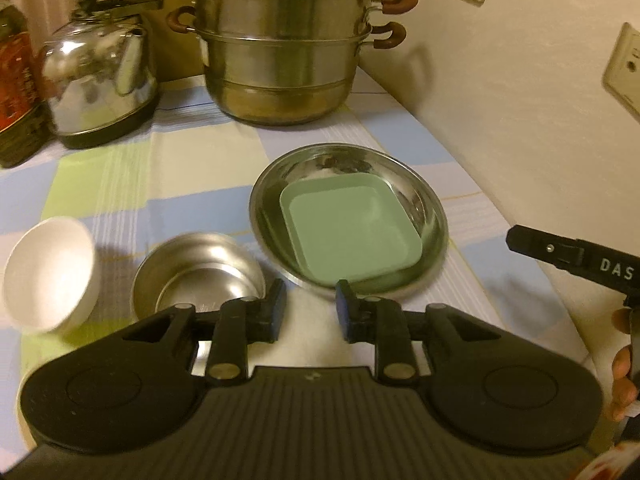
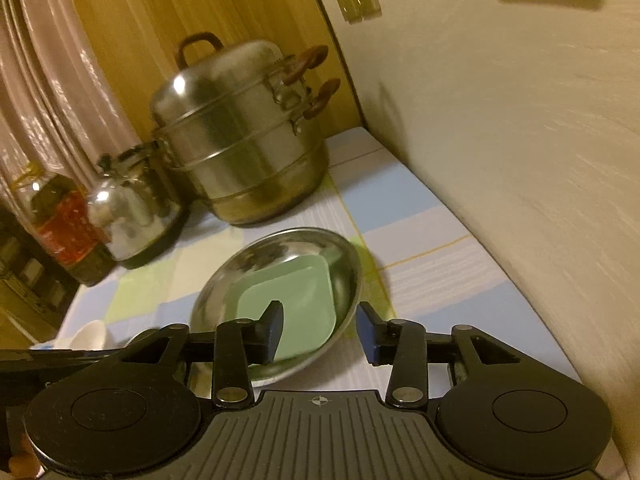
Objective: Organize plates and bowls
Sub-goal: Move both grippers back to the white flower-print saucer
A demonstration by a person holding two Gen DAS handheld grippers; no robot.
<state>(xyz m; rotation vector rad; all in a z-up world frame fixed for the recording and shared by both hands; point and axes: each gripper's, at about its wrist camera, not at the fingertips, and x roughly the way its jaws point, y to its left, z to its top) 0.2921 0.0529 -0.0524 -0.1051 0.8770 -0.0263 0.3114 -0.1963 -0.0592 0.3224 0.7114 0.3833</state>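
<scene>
Left wrist view
- Left gripper [image 1: 308,304]: jaws parted, nothing between the pads, only checked cloth behind the gap.
- Green tray [image 1: 350,230]: rectangular, lying inside the round steel plate [image 1: 434,208], just beyond the gap and a little to the right.
- Steel bowl [image 1: 200,272]: standing on the cloth, just behind the left finger, partly covered by it.
- White bowl [image 1: 50,274]: tilted, at the far left, beside the steel bowl, apart from the fingers.
- Right gripper [image 1: 568,256]: seen only as a black body at the right edge with a hand [image 1: 622,360] below it; tips out of this picture.
- Behind: steamer pot [image 1: 288,52], kettle [image 1: 100,76] and oil bottle [image 1: 18,84] at the back of the tablecloth [image 1: 192,168].

Right wrist view
- Right gripper [image 2: 320,330]: jaws apart, empty; no pad touching anything.
- Green tray [image 2: 304,300]: in the steel plate [image 2: 260,264], behind the left finger, which hides part of it.
- Steel plate rim: reaching into the gap from the left, not pressed by either pad.
- White bowl [image 2: 90,334]: small at the lower left, partly hidden by the gripper body.
- Behind: steamer pot [image 2: 240,148], kettle [image 2: 128,208], oil bottle [image 2: 60,220] against the curtain; wall [image 2: 500,140] at the right.
</scene>
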